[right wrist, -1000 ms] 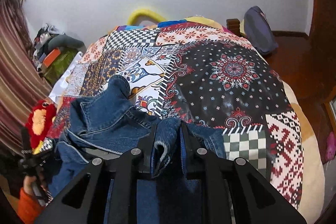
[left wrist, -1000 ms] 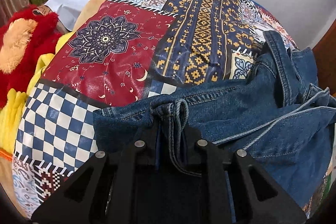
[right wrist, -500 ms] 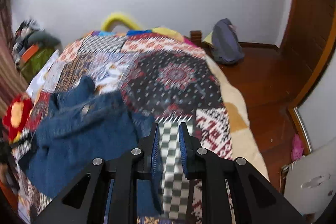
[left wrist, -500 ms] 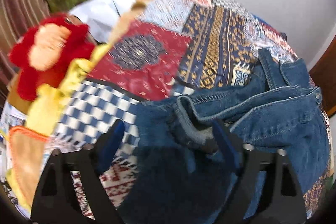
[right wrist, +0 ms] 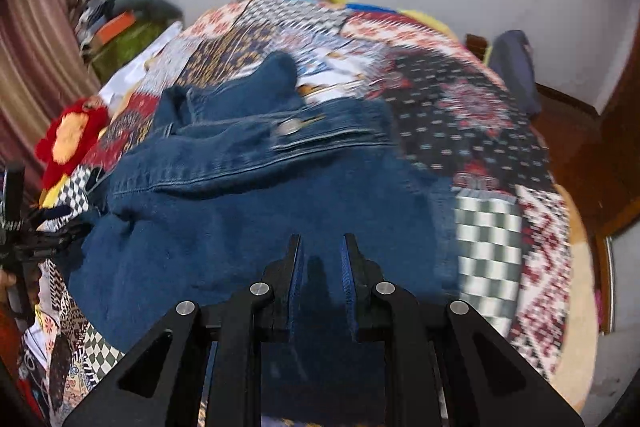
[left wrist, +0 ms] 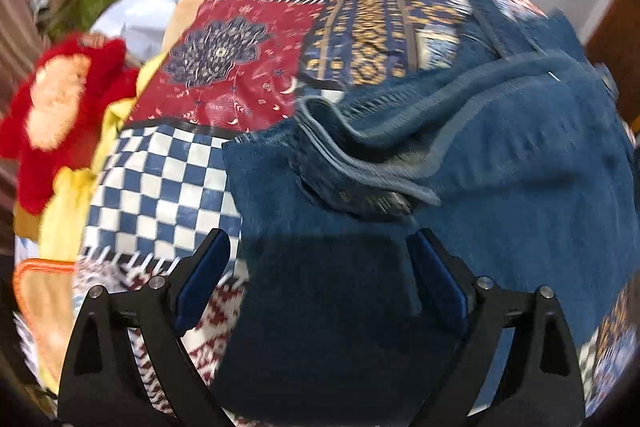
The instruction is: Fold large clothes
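Observation:
A blue denim jacket [left wrist: 500, 163] lies bunched on the patchwork bedspread [left wrist: 240, 67]. In the left wrist view my left gripper [left wrist: 320, 251] is wide open and empty, held just above the jacket's near edge. In the right wrist view the jacket [right wrist: 256, 195] spreads across the bed with a folded band and a metal button [right wrist: 286, 126] on top. My right gripper [right wrist: 320, 247] hovers over the jacket's near part, its jaws a small gap apart with nothing between them. The left gripper [right wrist: 16, 239] shows at the far left edge.
A red and orange plush toy [left wrist: 60, 107] lies at the bed's left side beside yellow cloth [left wrist: 68, 211]. Piled clothes [right wrist: 120, 27] stand at the back left by a striped curtain. A dark bag [right wrist: 516, 67] leans by the wall. Wooden floor [right wrist: 576, 155] lies right of the bed.
Both grippers have let go of the denim and opened. The jacket has dropped onto the bed and spread out. The right gripper has swung left over the jacket.

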`<state>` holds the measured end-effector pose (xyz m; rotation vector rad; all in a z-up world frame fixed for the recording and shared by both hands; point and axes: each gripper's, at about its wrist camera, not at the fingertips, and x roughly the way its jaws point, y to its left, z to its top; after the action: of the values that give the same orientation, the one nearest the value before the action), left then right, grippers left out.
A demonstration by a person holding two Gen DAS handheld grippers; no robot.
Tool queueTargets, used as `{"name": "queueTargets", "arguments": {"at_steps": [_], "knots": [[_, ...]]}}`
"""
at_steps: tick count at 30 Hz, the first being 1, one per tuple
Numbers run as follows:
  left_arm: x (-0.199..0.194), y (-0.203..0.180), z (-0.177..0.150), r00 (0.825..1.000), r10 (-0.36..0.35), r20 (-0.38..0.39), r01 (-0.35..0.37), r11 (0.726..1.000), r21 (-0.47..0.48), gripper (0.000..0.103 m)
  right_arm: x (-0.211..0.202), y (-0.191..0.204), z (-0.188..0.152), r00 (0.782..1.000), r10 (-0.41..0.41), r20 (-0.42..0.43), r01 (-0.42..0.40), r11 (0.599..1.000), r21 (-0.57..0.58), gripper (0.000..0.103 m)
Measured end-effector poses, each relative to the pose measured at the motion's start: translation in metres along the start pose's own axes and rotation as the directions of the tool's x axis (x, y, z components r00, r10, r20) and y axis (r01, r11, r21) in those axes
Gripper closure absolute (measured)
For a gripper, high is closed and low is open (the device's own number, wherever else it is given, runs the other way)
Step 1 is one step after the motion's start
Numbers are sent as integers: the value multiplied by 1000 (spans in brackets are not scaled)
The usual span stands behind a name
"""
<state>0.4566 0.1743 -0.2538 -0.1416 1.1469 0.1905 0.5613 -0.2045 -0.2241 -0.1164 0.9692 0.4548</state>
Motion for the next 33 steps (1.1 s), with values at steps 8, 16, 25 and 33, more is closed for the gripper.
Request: {"name": "queueTargets", "arguments": {"at_steps": [8,16,25,33], "knots": [[29,37,46,997,77,17,-74,992,-106,7,54,28,29,999,-32,-15,31,996,-78,89],[32,37,41,980,181,83,-178,983,-42,0,74,-1,53,989,-140,58,137,990,45,89],[-18,34,30,960,230,159,-238,971,32,0,36,1,36,967,-253,14,254,966,-46,89],[-86,-1,8,966,22,259,-46,995,86,0,-22,58,14,997,-40,69,47,993,-105,89]]}}
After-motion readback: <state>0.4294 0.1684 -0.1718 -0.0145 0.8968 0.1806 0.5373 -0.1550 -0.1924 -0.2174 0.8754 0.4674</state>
